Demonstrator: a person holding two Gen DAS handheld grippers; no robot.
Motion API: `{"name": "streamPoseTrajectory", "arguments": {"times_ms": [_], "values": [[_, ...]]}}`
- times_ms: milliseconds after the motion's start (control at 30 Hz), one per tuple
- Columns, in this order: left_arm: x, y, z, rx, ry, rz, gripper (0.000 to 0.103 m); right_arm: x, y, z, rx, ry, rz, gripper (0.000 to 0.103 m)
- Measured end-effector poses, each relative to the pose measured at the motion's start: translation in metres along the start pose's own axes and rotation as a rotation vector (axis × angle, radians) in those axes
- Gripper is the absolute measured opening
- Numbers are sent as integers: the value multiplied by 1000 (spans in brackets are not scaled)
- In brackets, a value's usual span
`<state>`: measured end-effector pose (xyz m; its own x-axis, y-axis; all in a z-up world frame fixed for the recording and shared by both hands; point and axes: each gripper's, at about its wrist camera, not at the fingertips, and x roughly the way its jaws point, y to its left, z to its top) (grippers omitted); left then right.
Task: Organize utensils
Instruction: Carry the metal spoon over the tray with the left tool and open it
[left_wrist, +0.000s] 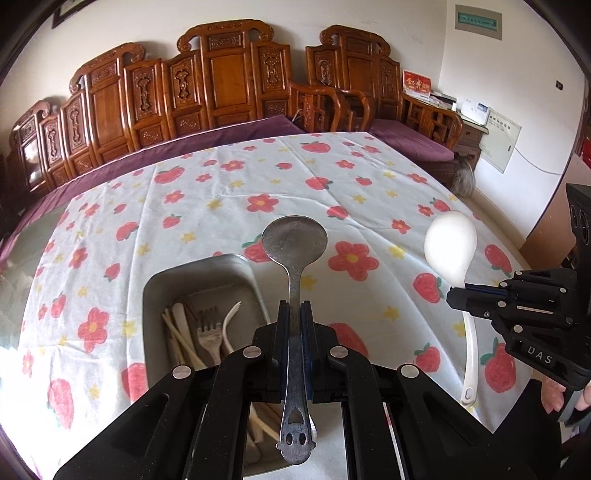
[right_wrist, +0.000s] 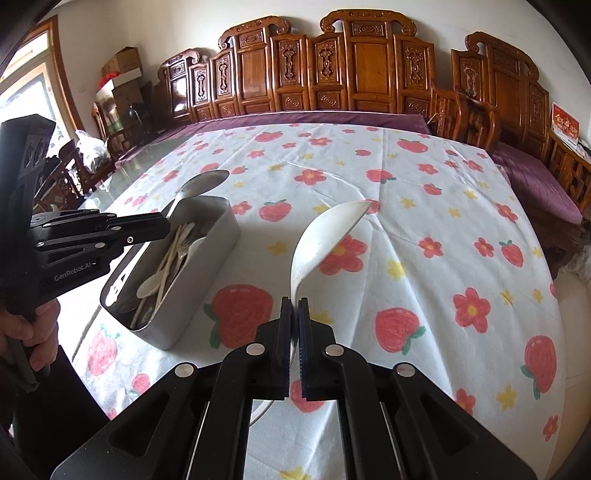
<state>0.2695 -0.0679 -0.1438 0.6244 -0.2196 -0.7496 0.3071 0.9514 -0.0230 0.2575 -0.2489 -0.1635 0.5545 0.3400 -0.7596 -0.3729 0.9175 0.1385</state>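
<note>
Closest to my left camera, the left gripper is clamped on the handle of a metal spoon, pads pressing both sides of the stem, bowl raised ahead and the cut-out handle end hanging back toward the lens. Just below and left of it sits the metal tin on the flowered tablecloth, with a fork, chopsticks and pale utensils lying inside. On my right camera, the right gripper is pinched tight on the neck of a white ladle, its bowl tilted sideways above the cloth, well right of the tin.
</note>
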Motion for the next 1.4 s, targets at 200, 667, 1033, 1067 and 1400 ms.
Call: {"name": "streamPoseTrajectory", "arguments": {"times_ms": [200,667,1033,1067,1400], "values": [[6,26,-13,-31,19,28,5,8,13,5,-20,5,12,4],[41,66,-41,-109,102,67,5,24,32,13,-53,20,30,5],[52,70,-46,-112,138,60,6,29,45,19,-79,28,37,5],[52,71,-46,-111,137,62,6,29,46,19,-80,29,36,5],[34,74,-43,-115,82,53,6,31,59,25,-97,32,36,5]]}}
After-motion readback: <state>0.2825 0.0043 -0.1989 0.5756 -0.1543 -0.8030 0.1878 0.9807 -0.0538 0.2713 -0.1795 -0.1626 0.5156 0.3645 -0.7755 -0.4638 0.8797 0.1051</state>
